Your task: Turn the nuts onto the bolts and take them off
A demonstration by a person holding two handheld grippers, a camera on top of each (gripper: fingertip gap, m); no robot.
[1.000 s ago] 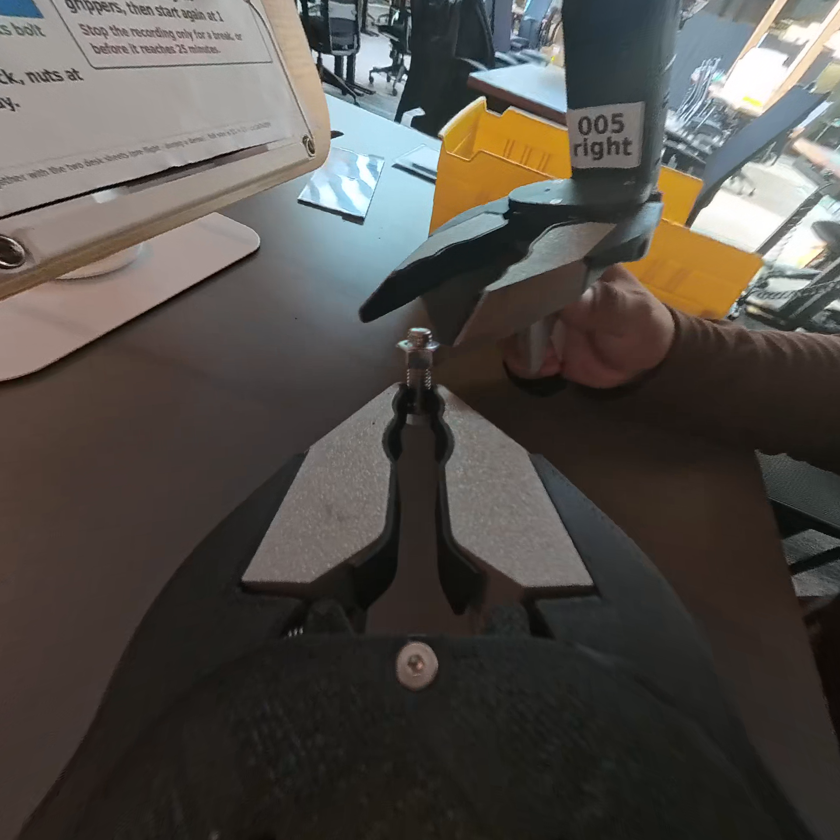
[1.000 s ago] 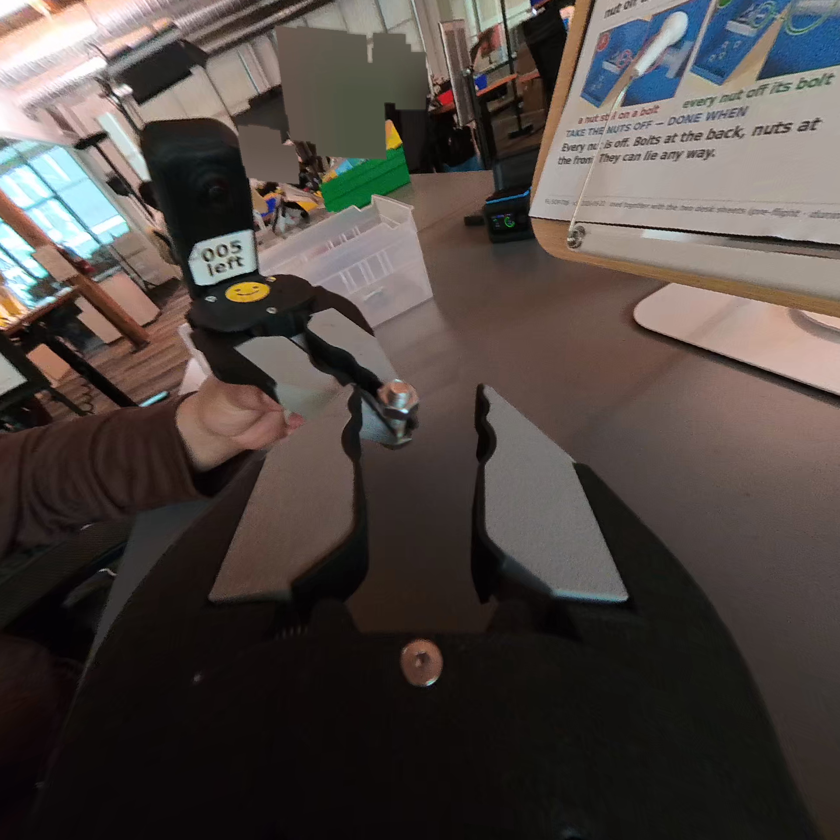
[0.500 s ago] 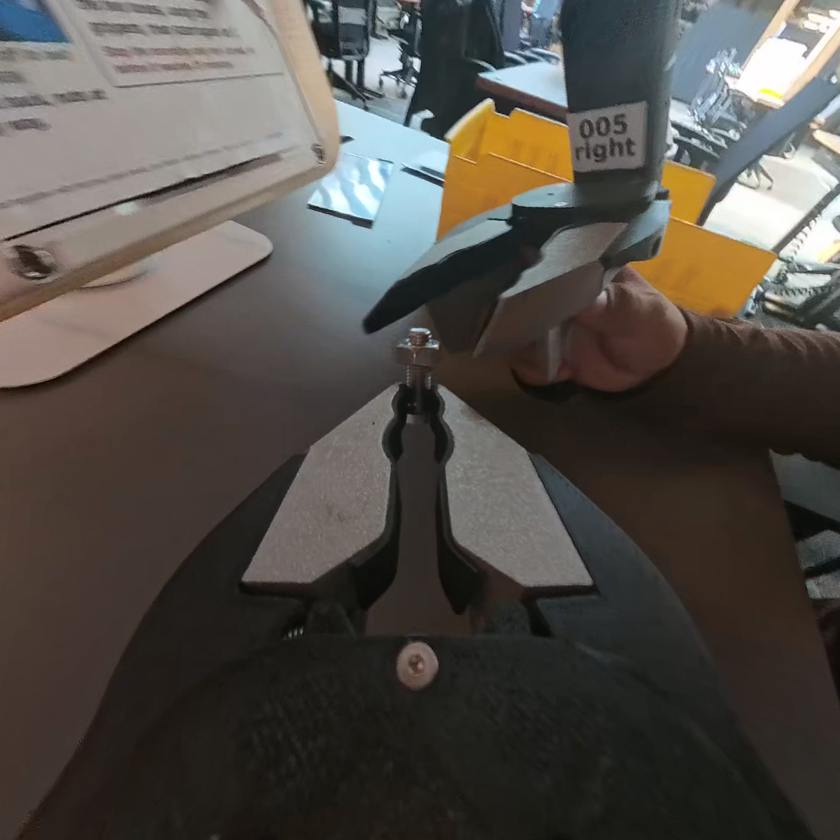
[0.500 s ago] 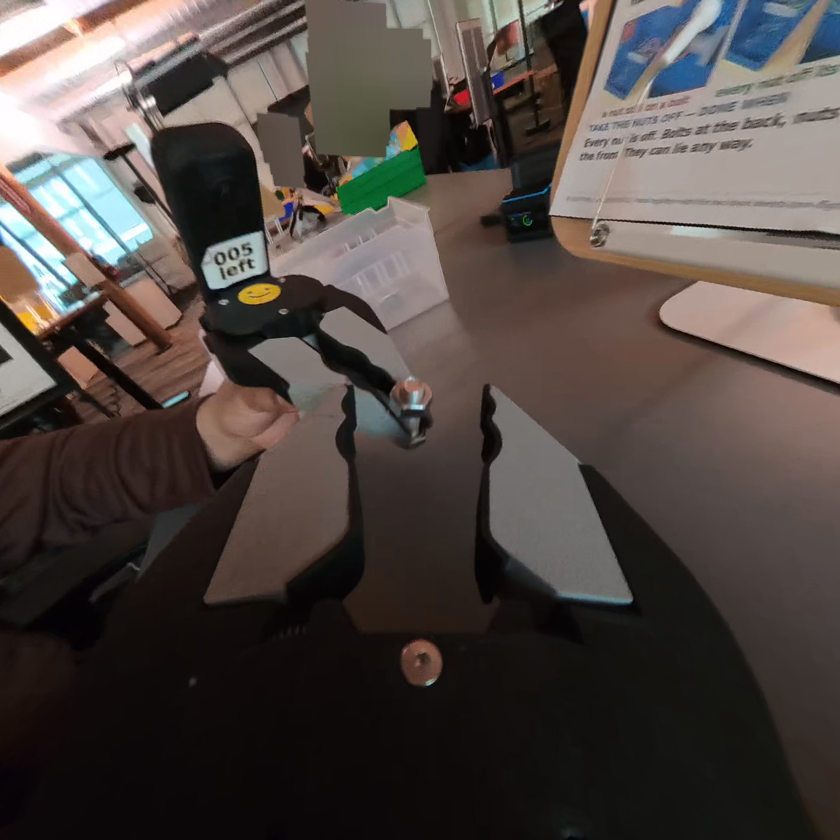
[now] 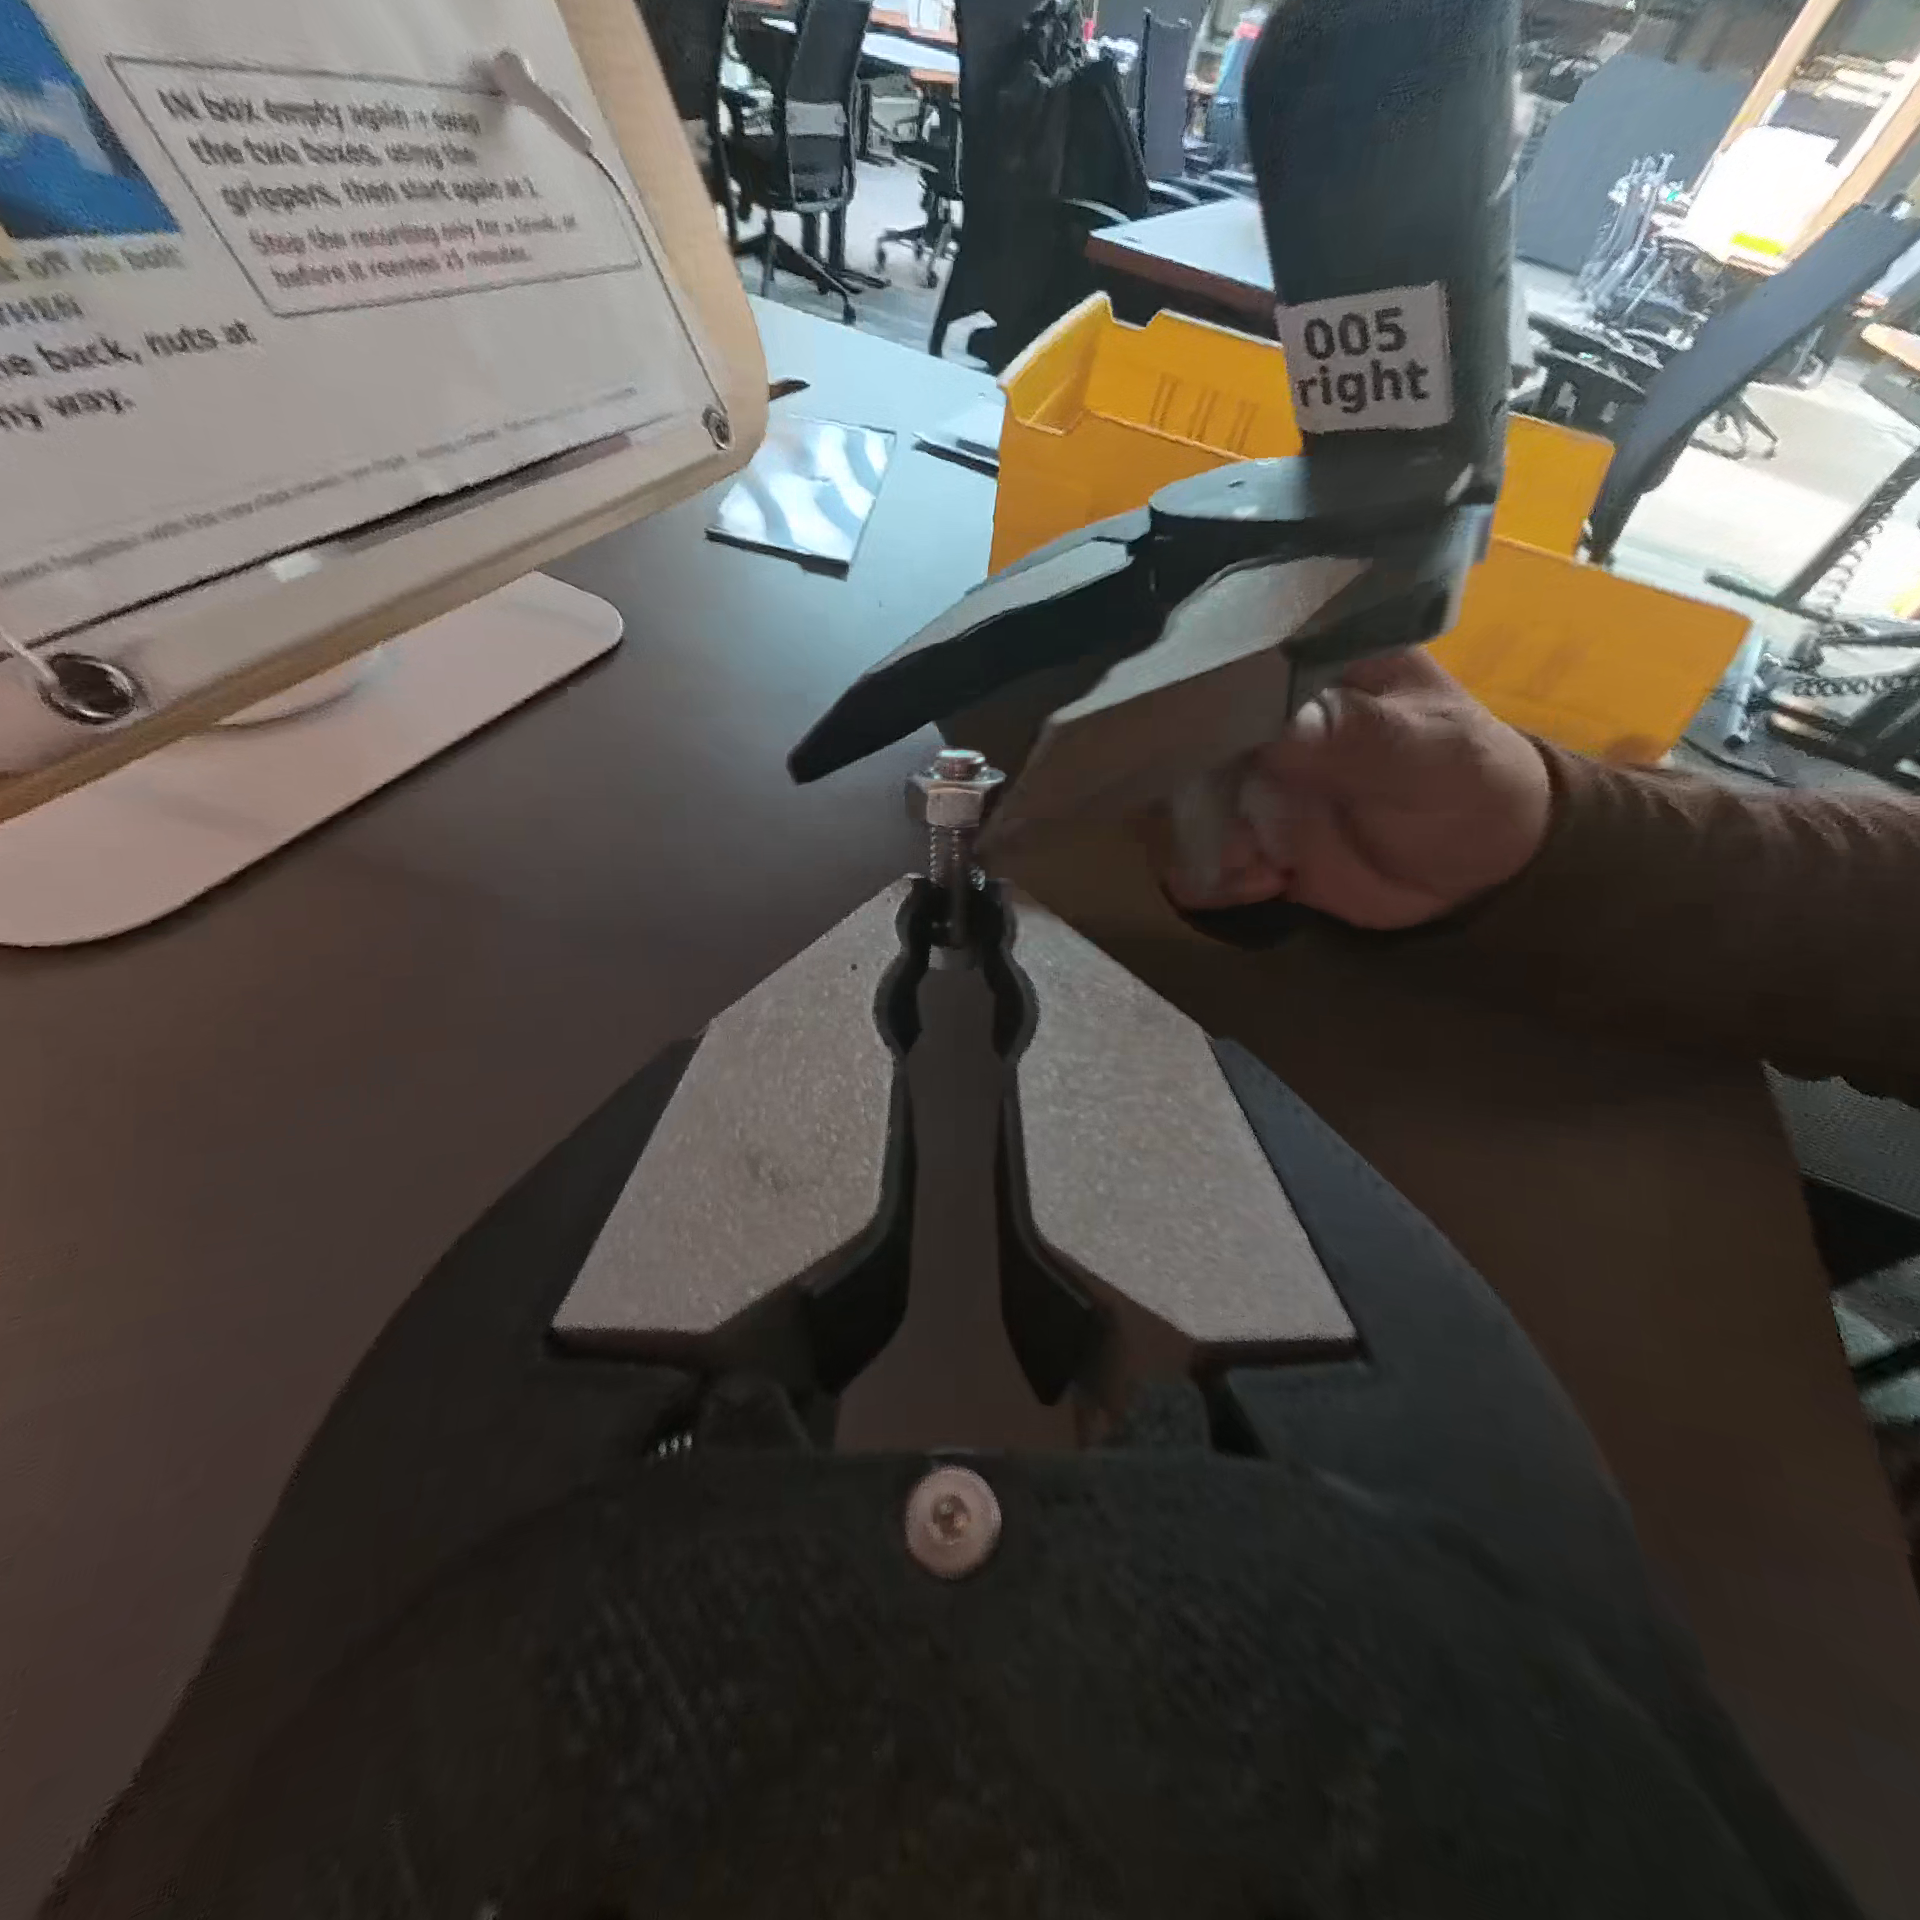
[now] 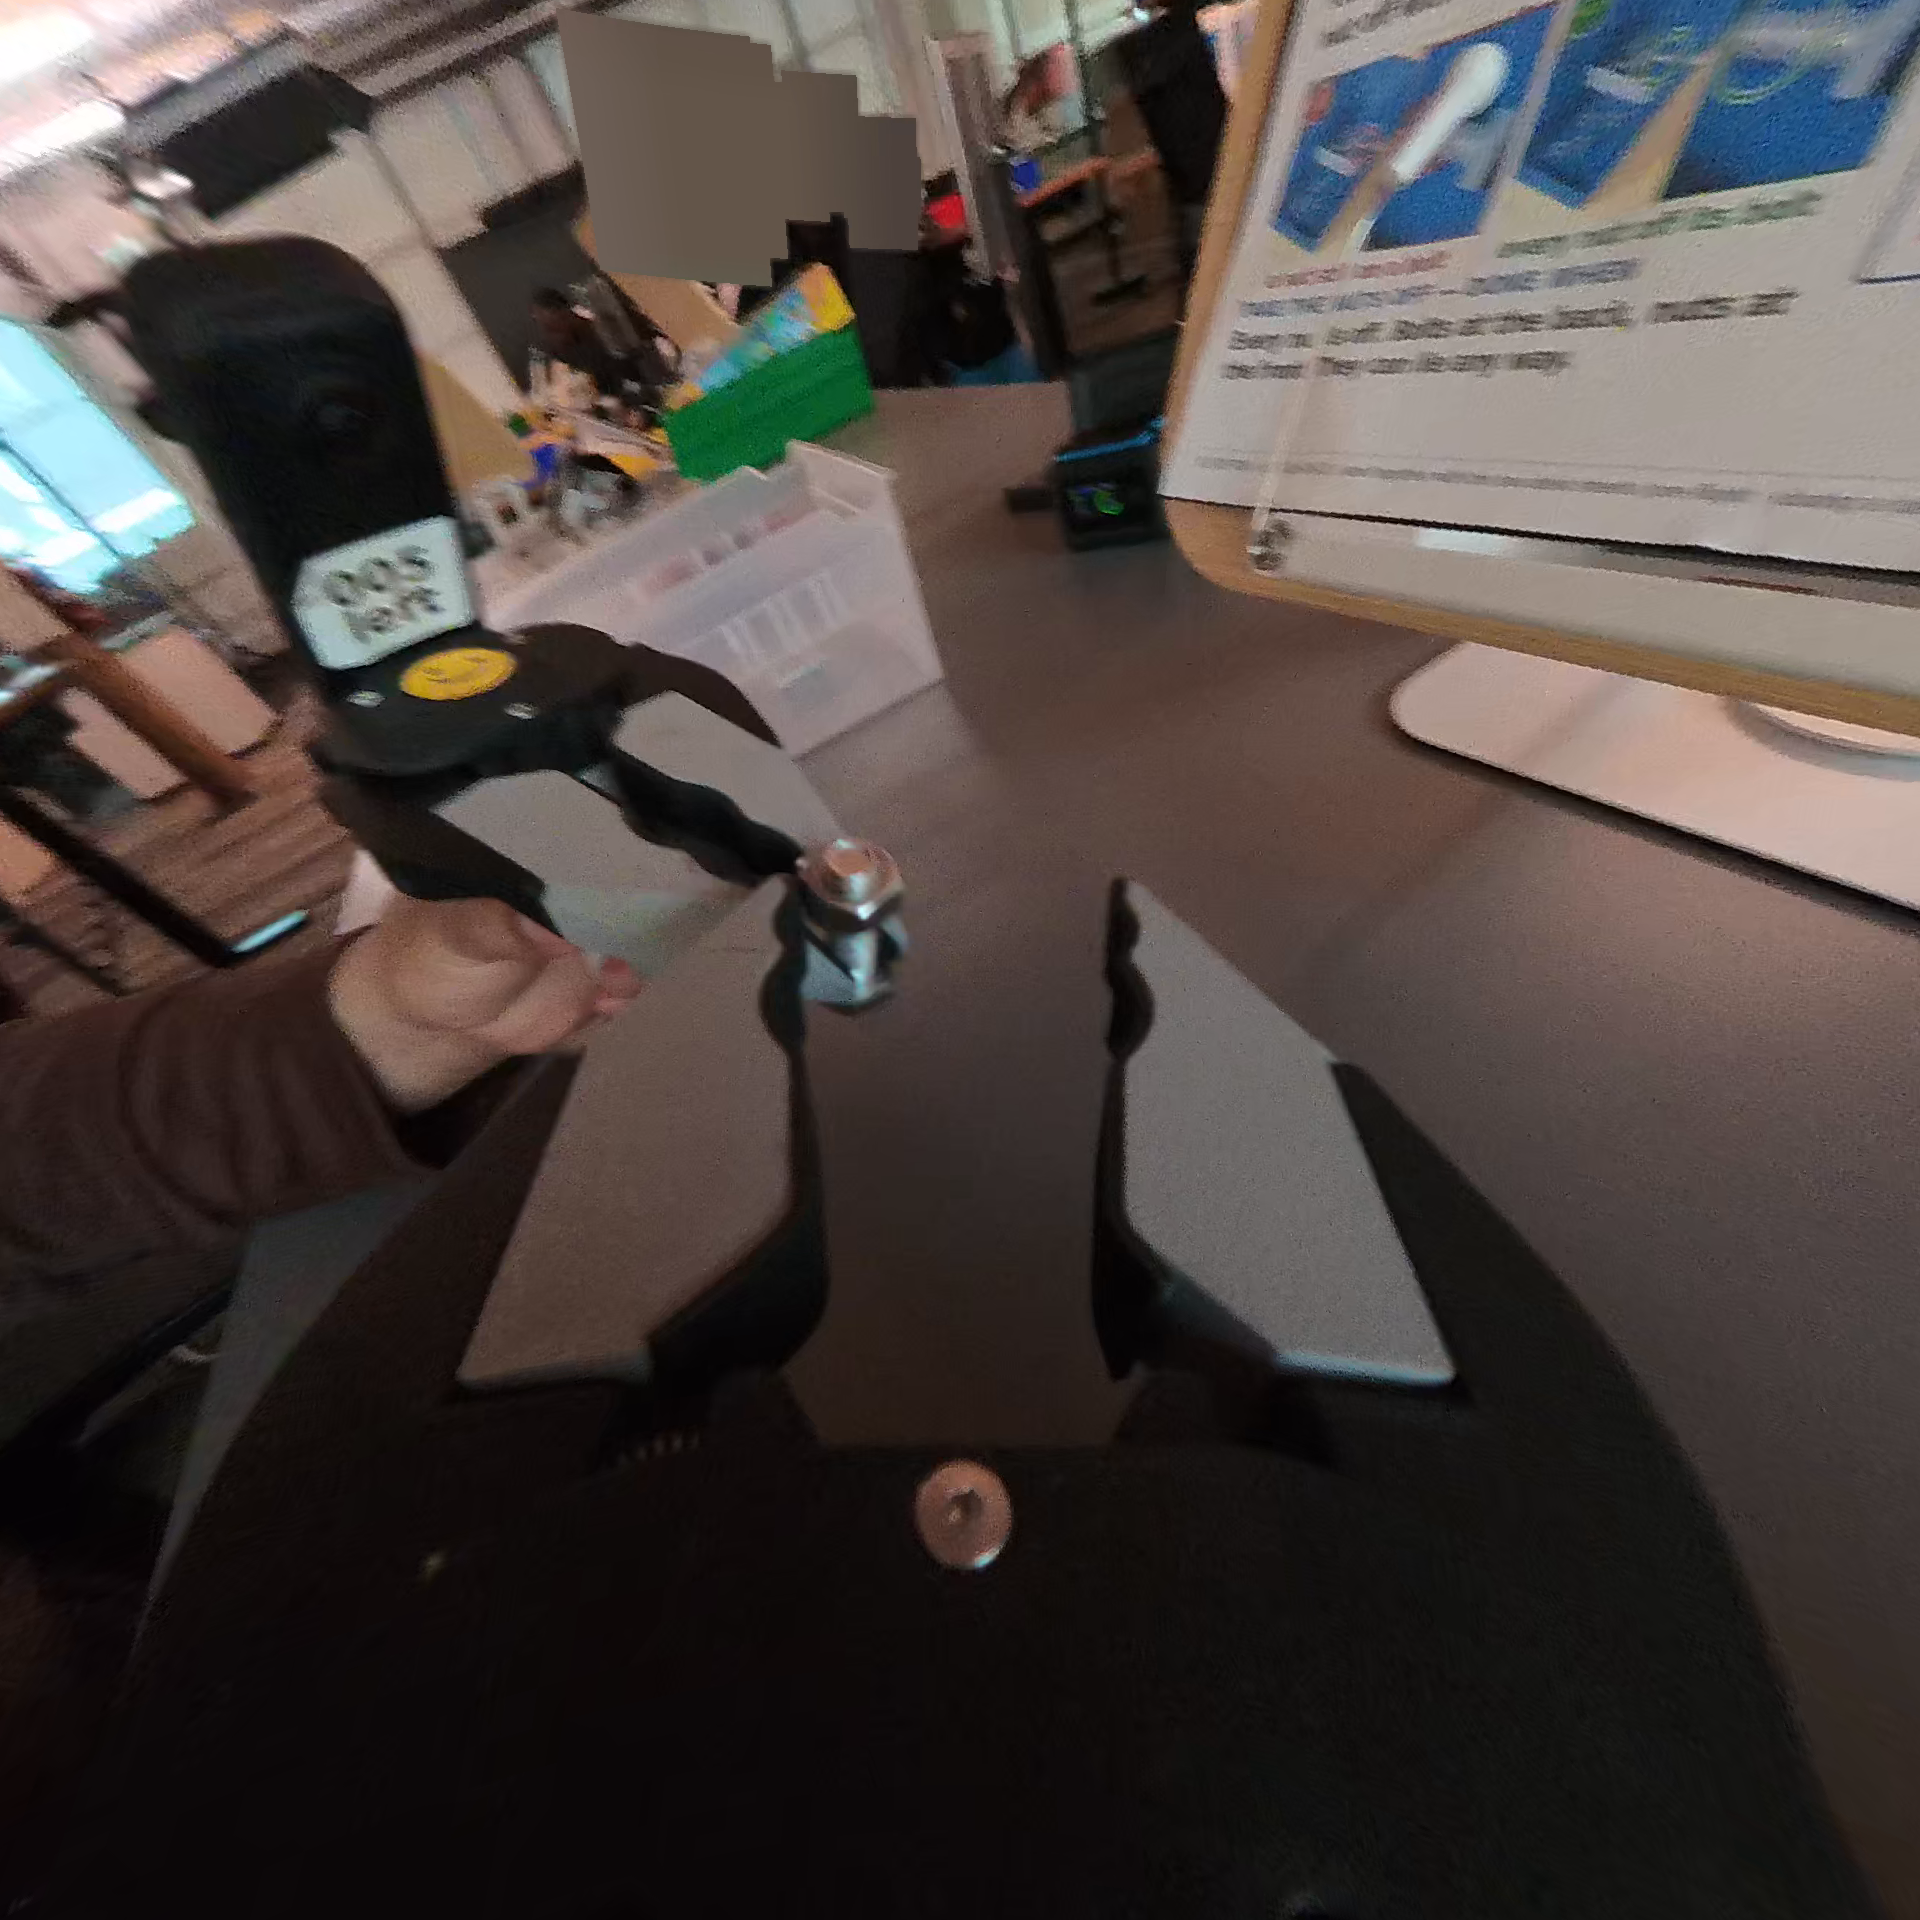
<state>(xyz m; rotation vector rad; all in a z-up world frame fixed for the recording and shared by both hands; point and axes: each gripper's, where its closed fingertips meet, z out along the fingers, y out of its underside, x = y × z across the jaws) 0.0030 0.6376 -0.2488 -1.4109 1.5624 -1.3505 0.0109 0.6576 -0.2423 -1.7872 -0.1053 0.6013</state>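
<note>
While the left hand-held gripper [image 5: 954, 914] clamps the bolt [image 5: 951, 868] upright — nut [image 5: 953, 798] on top — the right hand-held gripper [image 6: 956, 914] gapes beside it.

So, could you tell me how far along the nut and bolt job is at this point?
Done: the left gripper is shut on the bolt, held upright above the table, and a nut sits near its top end. In hand: the right gripper is open beside that nut, not gripping it. Left: closing on the nut and turning it; which direction can't be told.

Bolt [image 5: 948, 862] and nut [image 5: 952, 800]: bright metal, threaded shank. Left gripper [image 5: 954, 914]: grainy matt grey pads, black plastic. Table [image 5: 312, 1091]: smooth dark matt. Bin [image 5: 1558, 623], upper right: glossy yellow plastic.
</note>
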